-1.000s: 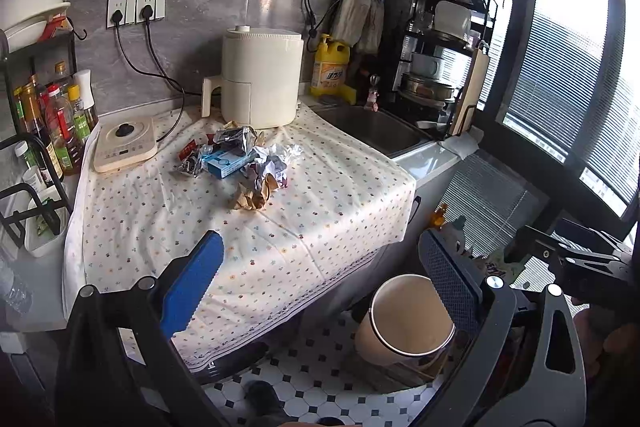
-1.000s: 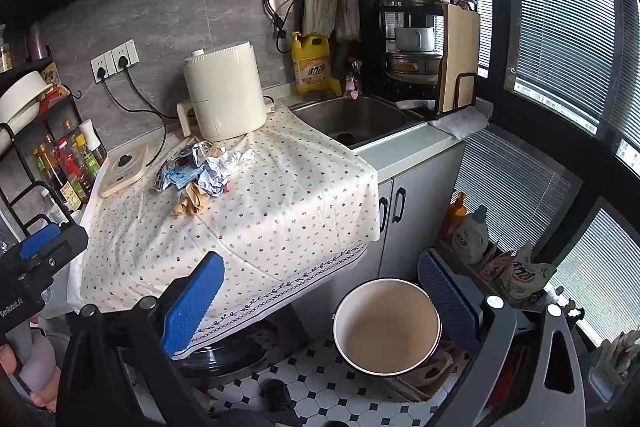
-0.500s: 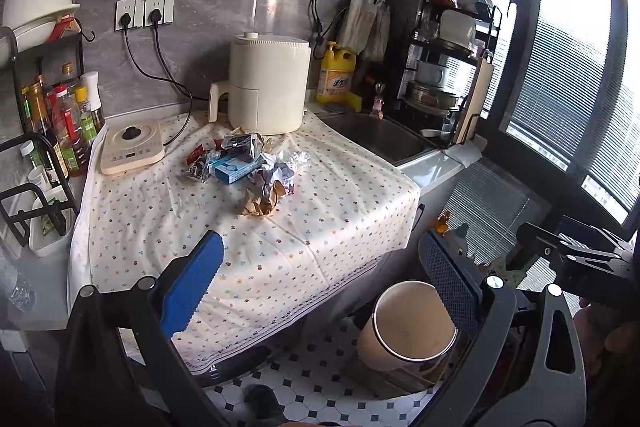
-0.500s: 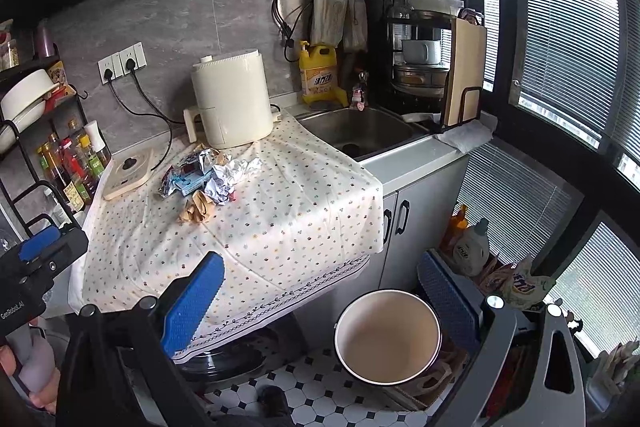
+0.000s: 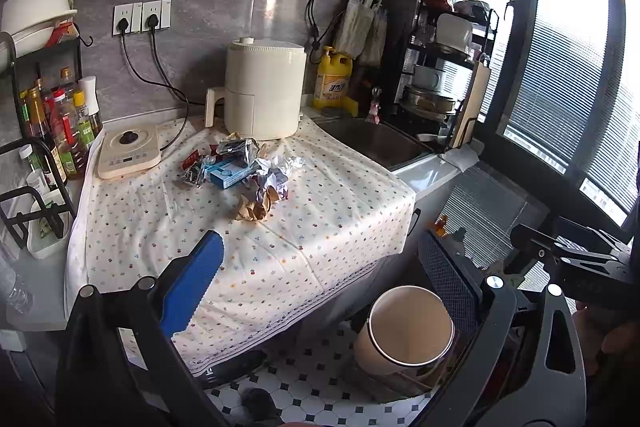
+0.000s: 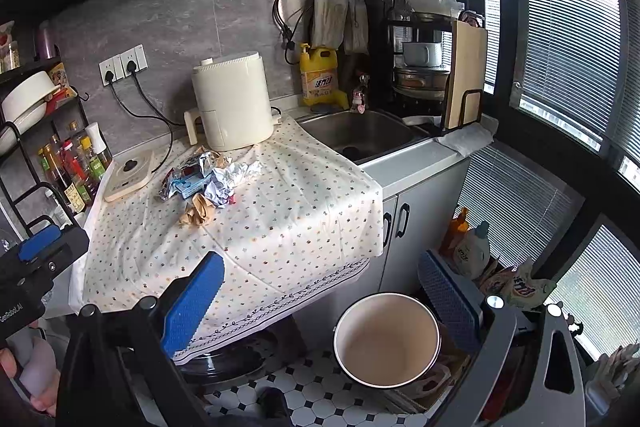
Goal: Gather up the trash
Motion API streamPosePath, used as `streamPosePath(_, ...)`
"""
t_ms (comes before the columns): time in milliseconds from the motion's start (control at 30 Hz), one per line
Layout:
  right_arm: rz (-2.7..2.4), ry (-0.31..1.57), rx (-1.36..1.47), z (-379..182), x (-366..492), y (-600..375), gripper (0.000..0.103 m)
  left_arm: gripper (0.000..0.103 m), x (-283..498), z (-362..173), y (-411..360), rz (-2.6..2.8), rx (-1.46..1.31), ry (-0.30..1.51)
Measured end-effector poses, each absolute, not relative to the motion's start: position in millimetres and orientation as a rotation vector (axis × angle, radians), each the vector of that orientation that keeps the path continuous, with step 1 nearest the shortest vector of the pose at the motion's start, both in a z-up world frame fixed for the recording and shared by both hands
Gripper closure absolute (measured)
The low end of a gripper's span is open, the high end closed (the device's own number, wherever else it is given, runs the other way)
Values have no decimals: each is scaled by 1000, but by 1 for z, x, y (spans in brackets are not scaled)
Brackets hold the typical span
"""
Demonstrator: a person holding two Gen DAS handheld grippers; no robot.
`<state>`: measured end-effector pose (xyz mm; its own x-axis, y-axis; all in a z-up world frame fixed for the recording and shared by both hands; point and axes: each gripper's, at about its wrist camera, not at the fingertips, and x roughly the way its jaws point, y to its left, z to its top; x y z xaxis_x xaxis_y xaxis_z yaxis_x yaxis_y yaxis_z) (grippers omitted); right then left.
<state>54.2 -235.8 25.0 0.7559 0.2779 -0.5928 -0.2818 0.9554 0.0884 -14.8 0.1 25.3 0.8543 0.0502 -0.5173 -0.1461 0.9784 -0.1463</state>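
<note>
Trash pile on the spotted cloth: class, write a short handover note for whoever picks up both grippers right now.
Left gripper: jaws open, empty, held back from the counter.
Right gripper: jaws open, empty, also short of the cloth.
Trash pile: wrappers, a blue box, crumpled paper and brown scraps, all on the spotted cloth in front of the white appliance.
Bin: on the floor below the counter edge, looks empty.
Done: nothing collected.
Left: pick up every piece and drop it in the bin.
</note>
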Motion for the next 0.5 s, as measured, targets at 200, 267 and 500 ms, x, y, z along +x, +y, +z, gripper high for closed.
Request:
streamPosePath(200,295,633,-6,27,53,-240,8,6,-13,26,-3,105,-182,536)
streamPosePath(267,289,620,-9,28,53,-242,8,6,-13,26,-3,105,-180,535)
streamPosePath(500,287,615,-7,30,55,-246,8,6,-13,27,-6,105,-180,537)
